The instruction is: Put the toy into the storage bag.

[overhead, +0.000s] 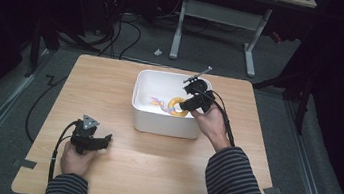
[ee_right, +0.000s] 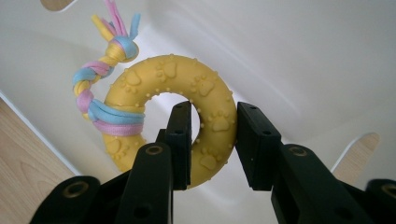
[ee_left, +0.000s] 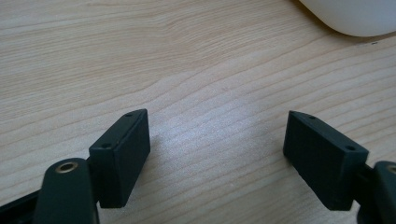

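Right gripper view shows a yellow rubber ring toy (ee_right: pixel 205 98) stamped with paw prints and small studs, with a braided rope of pink, blue and yellow cloth (ee_right: pixel 100 79) knotted round its left side and ending in a loose tassel. The right gripper (ee_right: pixel 214 140) holds the ring by its right-hand band: one black jaw passes through the hole, the other presses the outer edge, so the jaws are clamped on the rubber. The toy sits inside a white rectangular plastic bin (ee_right: pixel 303 60), above its floor, with the bin's walls rising behind it.

In the high view the ring (overhead: pixel 177 105) lies within the bin (overhead: pixel 163 126), toward its right half, and the right gripper (overhead: pixel 187 103) reaches in over the right rim, held by the person's right hand (overhead: pixel 212 122) in a striped sleeve. The bin stands on a light wooden table (overhead: pixel 151 165), toward the far middle.

The left gripper (overhead: pixel 103 141) rests low over the table near its front left, well apart from the bin, held in the left hand (overhead: pixel 76 160). In the left gripper view its jaws stand wide apart over bare wood (ee_left: pixel 210 70) with nothing between them, and a corner of the bin (ee_left: pixel 355 16) shows at the upper right.
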### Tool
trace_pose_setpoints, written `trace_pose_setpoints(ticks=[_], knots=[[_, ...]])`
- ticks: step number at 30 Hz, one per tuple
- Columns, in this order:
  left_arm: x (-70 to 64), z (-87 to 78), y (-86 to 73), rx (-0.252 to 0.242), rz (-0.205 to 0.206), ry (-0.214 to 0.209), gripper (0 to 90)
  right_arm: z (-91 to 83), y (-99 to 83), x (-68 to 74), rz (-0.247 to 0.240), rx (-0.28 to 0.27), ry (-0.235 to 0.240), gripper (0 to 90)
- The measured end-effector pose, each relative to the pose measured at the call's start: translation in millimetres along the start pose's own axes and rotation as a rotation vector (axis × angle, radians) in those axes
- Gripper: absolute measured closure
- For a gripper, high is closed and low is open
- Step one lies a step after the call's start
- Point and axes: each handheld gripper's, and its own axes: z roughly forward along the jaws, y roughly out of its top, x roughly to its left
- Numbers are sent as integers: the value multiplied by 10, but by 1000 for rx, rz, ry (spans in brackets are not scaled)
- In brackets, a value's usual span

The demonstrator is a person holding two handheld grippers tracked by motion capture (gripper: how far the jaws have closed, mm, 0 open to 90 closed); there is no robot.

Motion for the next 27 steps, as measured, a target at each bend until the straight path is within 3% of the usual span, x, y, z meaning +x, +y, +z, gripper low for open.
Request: trace_pose_setpoints(ticks=[11,17,19,27], knots=[[1,0,0,0,0,0,233,40,-20,14,-13,29,17,680],[0,0,0,0,0,0,233,46,-27,-5,5,31,33,668],[1,0,0,0,-1,-1,233,23,-35,-34,29,4,75,603],[0,0,0,0,0,0,233,-42,-115,-67,27,-32,78,510]])
